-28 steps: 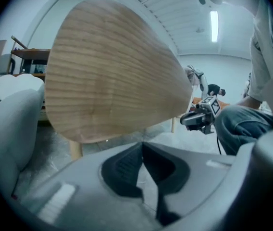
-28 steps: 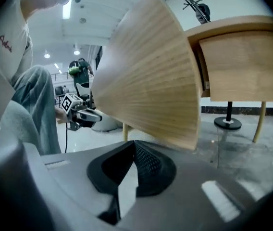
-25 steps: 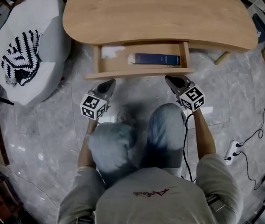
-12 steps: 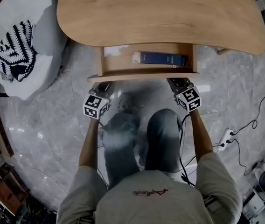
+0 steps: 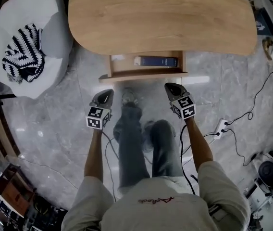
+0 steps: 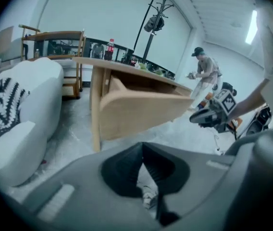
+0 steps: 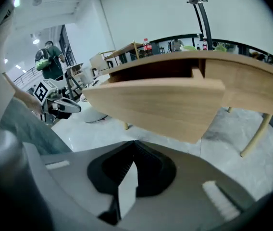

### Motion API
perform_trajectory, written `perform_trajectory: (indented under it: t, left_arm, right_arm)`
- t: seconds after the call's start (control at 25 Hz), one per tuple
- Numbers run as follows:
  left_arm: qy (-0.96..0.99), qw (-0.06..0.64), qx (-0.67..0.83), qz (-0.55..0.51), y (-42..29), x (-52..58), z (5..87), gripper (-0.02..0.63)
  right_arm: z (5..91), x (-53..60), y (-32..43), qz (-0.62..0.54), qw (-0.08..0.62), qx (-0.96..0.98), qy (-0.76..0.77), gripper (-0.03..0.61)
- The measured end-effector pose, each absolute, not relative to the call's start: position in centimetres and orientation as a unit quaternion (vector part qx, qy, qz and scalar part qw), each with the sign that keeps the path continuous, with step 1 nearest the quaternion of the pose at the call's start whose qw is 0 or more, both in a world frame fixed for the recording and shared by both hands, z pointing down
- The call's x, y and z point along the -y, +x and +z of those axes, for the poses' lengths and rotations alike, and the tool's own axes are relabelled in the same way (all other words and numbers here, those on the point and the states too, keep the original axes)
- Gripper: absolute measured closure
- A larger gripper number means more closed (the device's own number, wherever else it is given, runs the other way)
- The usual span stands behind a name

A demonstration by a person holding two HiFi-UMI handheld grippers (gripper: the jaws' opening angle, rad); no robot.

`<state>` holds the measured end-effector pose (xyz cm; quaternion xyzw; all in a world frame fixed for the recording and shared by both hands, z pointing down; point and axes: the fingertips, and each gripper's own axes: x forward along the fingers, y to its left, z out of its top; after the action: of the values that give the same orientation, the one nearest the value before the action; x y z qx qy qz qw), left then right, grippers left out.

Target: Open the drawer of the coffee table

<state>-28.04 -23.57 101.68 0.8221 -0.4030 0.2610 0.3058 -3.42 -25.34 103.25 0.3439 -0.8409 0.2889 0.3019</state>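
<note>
The wooden coffee table stands ahead of me, and its drawer is pulled out toward me. A dark blue book and a white paper lie inside it. My left gripper hangs shut and empty over the floor, apart from the drawer's front at its left. At the right, my right gripper is likewise shut with nothing in it, just short of the drawer. The drawer front fills the left gripper view and also shows as the drawer front in the right gripper view.
A white seat with a black-and-white knit cloth stands left of the table. A power strip and cables lie on the marble floor at the right. My legs are below the grippers. Another person stands far off.
Both grippers have come away from the drawer front and risen, staying shut. The person has stood up from a crouch, so the table and open drawer look smaller and farther.
</note>
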Motion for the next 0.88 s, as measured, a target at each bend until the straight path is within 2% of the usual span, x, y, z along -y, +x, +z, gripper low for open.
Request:
perform_trajectory:
  t: [0.52, 0.88]
  left_arm:
    - [0.815, 0.319, 0.423, 0.234, -28.2, 24.6, 77.9, 0.614]
    - [0.828, 0.291, 0.433, 0.203, -27.1, 28.4, 64.1, 0.614]
  right_arm:
    - [80.2, 25.5, -4.5, 0.302, 0.294, 0.832, 0.361, 0.574]
    - [66.5, 29.2, -5.7, 0.282, 0.262, 0.838, 0.387, 0.574]
